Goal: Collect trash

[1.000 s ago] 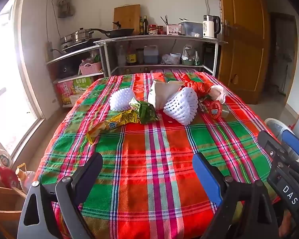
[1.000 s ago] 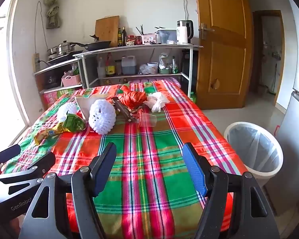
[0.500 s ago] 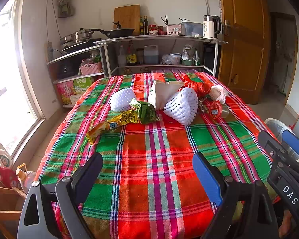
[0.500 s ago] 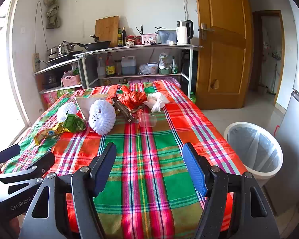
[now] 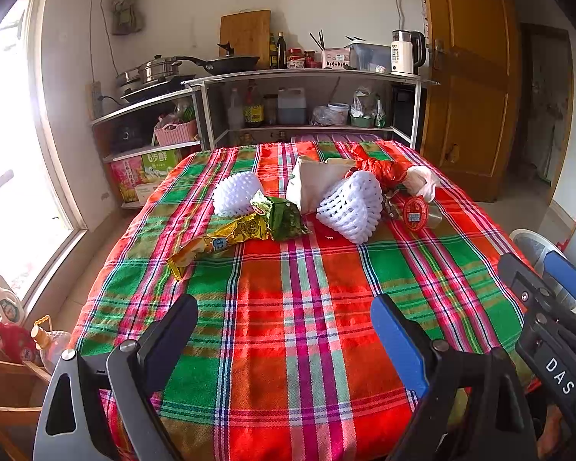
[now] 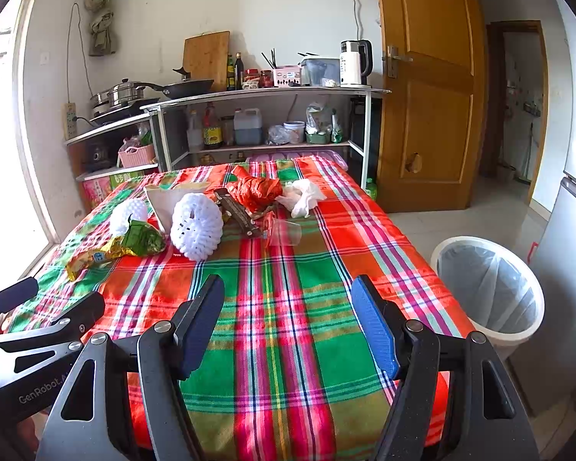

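Left gripper (image 5: 284,340) and right gripper (image 6: 288,320), both w/ jaws spread wide and nothing between them, hover over the near edge of the table covered in red-green plaid cloth (image 6: 288,345), well apart from the trash. Trash lies clustered at the table's far half: two white foam fruit nets (image 6: 196,226) (image 5: 236,194), green snack wrapper (image 5: 284,217) touching a yellow wrapper (image 5: 226,236), beige paper bag (image 5: 315,184), crumpled red plastic bag (image 6: 255,192), white tissue wad (image 6: 303,198), clear plastic cup on its side (image 6: 286,232). White round bin w/ clear liner (image 6: 487,288) stands on the floor just beside the table's right side.
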`<act>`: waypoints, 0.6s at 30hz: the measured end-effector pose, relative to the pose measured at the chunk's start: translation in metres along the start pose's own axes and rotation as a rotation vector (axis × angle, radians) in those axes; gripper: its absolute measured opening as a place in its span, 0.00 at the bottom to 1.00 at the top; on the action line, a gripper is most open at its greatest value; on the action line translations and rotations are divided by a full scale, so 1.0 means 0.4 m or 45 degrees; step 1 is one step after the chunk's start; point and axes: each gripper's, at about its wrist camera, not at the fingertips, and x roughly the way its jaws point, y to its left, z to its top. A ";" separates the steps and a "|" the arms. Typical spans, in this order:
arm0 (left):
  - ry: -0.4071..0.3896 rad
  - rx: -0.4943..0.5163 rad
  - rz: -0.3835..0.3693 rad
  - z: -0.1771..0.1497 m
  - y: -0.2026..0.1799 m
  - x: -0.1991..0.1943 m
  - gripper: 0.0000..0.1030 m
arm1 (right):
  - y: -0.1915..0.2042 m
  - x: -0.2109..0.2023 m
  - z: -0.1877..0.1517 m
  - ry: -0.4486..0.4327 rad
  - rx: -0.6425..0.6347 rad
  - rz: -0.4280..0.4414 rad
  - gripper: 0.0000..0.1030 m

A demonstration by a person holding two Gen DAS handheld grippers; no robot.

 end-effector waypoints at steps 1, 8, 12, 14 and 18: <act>-0.001 0.000 0.001 0.001 0.001 -0.003 0.89 | 0.000 0.000 0.003 0.001 0.000 -0.001 0.67; -0.006 0.000 0.004 0.006 0.004 -0.009 0.89 | -0.002 -0.002 0.007 -0.004 0.001 -0.002 0.67; -0.006 0.000 0.005 0.008 0.004 -0.010 0.89 | -0.002 -0.003 0.007 -0.004 0.001 -0.002 0.67; -0.007 0.000 0.006 0.009 0.004 -0.011 0.89 | -0.003 -0.003 0.008 -0.004 0.000 -0.002 0.67; -0.007 0.001 0.005 0.009 0.004 -0.011 0.90 | -0.002 -0.004 0.008 -0.005 0.001 -0.002 0.67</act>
